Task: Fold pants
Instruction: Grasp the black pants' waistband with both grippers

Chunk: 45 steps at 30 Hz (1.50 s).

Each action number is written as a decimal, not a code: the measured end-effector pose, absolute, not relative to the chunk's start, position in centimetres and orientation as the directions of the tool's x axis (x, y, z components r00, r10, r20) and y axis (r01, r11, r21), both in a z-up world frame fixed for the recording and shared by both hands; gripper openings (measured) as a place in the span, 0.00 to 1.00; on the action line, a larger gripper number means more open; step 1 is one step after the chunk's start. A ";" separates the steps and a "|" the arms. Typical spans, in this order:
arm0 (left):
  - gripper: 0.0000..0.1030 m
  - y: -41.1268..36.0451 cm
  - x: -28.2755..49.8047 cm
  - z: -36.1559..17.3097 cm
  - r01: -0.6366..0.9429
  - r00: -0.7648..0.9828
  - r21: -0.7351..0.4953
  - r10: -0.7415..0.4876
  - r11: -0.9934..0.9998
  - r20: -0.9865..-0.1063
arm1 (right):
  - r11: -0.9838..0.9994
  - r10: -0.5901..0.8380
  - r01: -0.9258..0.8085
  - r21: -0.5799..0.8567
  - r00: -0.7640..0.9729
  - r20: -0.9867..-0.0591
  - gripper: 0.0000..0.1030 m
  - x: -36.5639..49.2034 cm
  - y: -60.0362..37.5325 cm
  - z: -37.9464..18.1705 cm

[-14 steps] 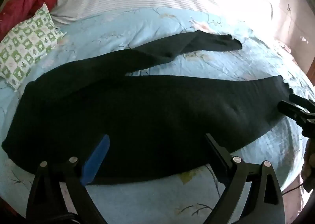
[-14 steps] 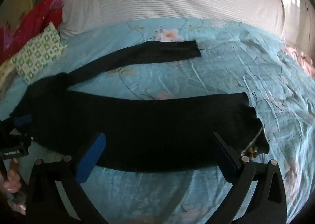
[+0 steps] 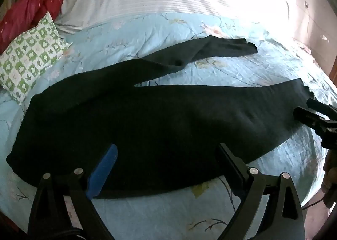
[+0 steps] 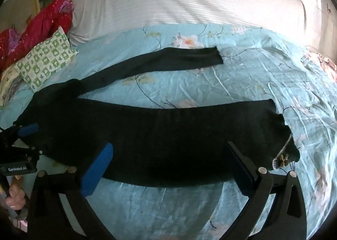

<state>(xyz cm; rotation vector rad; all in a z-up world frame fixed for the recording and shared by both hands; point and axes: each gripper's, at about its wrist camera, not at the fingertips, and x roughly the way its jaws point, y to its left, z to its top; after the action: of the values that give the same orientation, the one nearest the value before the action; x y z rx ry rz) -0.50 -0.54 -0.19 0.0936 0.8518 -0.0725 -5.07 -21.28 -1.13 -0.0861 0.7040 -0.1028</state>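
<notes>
The black pants (image 3: 147,122) are spread flat on the floral bedspread (image 3: 160,214) just ahead of both tools, the left tool (image 3: 166,166) and right tool (image 4: 168,162) being held wide open above the near leg.

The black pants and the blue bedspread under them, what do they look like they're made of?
The pants look like a soft, matte knit, perhaps wool or fleece: no sheen, limp drape, a frayed cuff edge. The bedspread looks like thin, smooth woven cotton or polyester: fine sharp creases, a slight gloss, a printed flower pattern.
</notes>
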 end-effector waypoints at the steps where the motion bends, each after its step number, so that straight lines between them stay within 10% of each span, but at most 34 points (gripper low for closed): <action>1: 0.92 -0.5 -0.5 -0.2 0.102 0.658 0.056 -0.025 0.993 -0.752 | 0.992 -0.120 0.062 -0.113 0.753 -0.647 1.00 -5.1 -21.1 -1.1; 45: 0.92 -0.6 -1.0 0.4 0.107 0.682 0.067 -0.024 0.992 -0.731 | 0.997 -0.053 0.001 -0.080 0.763 -0.644 1.00 -4.7 -19.6 -1.7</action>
<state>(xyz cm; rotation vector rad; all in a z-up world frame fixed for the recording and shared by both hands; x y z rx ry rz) -1.04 -0.56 0.39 0.1073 0.8170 -0.0737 -4.65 -19.58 -1.68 -0.0768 0.7023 -0.0294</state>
